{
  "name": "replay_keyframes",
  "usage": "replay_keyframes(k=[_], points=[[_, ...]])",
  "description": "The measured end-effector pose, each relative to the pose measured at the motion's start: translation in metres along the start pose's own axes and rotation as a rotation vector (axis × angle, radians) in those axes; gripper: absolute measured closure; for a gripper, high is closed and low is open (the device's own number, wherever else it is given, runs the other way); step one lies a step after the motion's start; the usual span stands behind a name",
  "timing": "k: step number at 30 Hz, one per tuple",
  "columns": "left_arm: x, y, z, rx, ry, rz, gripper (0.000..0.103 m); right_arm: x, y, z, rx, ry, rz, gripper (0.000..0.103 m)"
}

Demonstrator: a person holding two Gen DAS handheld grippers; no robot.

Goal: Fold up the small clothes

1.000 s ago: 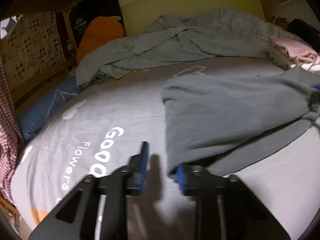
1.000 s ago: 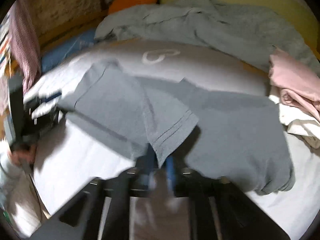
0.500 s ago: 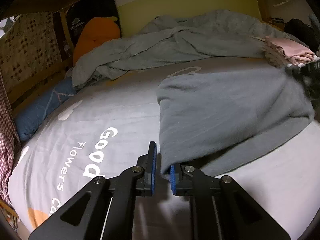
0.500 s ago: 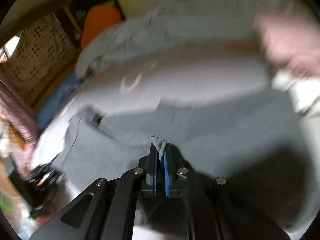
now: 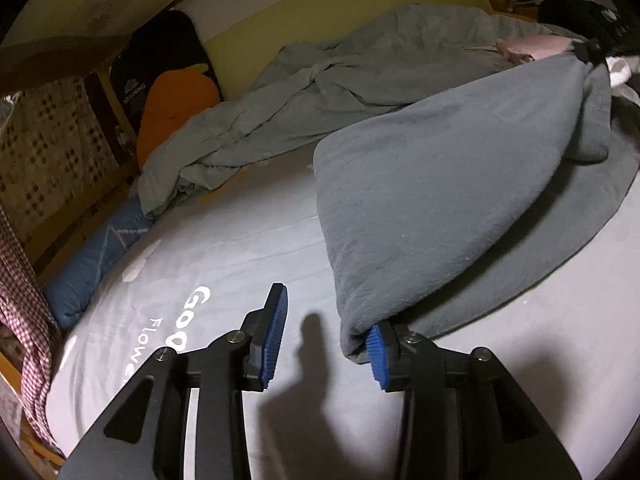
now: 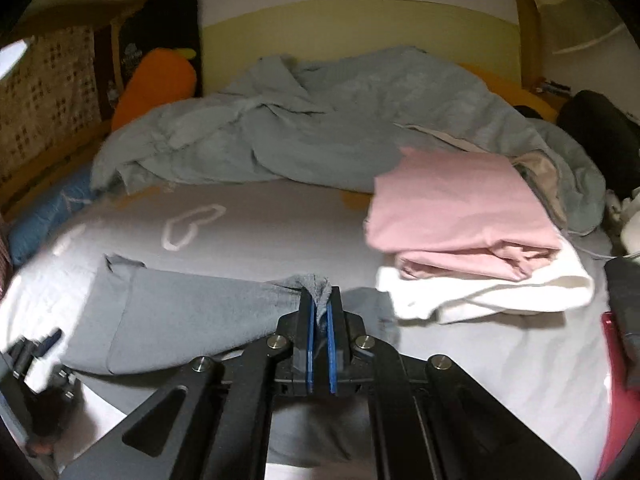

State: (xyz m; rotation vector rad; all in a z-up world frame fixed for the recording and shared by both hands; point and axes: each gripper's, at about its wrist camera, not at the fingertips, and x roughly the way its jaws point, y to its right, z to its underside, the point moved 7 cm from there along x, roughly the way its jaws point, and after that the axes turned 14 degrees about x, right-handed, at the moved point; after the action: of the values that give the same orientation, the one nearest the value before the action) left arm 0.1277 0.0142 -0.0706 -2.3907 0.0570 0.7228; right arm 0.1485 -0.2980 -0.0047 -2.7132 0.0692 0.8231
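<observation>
Beside the pink folded garment [image 6: 460, 216], a red thing [image 6: 614, 380] was cut off by the right wrist picture's edge, so its kind could not be told. The white garment [image 6: 500, 288] under the pink one lay mostly covered. Left of that pile, the grey shirt [image 6: 180, 320] was blurred, its lower part hidden behind the right gripper [image 6: 319, 348]. Far left of the pile, the left gripper [image 6: 36, 356] showed only as a smeared dark shape.
</observation>
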Motion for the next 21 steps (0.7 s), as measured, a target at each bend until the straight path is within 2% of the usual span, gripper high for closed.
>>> replay_keyframes(k=[4, 7, 9, 13, 15, 17, 18, 20, 21], points=[[0.001, 0.0, 0.002, -0.012, -0.01, 0.014, 0.065, -0.001, 0.001, 0.006, -0.025, -0.009, 0.014, 0.099], [0.003, -0.003, 0.006, -0.043, -0.035, 0.023, 0.059, 0.004, 0.001, 0.013, -0.057, -0.02, 0.051, 0.099], [0.004, -0.007, 0.008, -0.071, -0.042, 0.031, 0.051, 0.007, 0.006, 0.018, -0.034, -0.037, 0.064, 0.099], [0.003, -0.008, 0.01, -0.094, -0.033, 0.05, 0.047, 0.005, 0.013, 0.022, 0.002, -0.045, 0.06, 0.099], [0.004, -0.008, 0.01, -0.108, -0.038, 0.074, 0.047, 0.01, 0.016, 0.033, -0.011, -0.103, 0.075, 0.099], [0.005, -0.01, 0.011, -0.142, -0.034, 0.159, 0.051, 0.021, 0.021, 0.051, -0.021, -0.202, 0.093, 0.099], [0.002, -0.01, 0.009, -0.157, -0.014, 0.218, 0.053, 0.023, 0.024, 0.055, -0.016, -0.202, 0.093, 0.098], [-0.009, -0.011, 0.004, -0.183, 0.034, 0.332, 0.053, 0.019, 0.027, 0.052, 0.002, -0.179, 0.093, 0.09], [-0.016, -0.013, 0.0, -0.192, 0.067, 0.365, 0.052, 0.015, 0.028, 0.047, 0.02, -0.169, 0.089, 0.078]])
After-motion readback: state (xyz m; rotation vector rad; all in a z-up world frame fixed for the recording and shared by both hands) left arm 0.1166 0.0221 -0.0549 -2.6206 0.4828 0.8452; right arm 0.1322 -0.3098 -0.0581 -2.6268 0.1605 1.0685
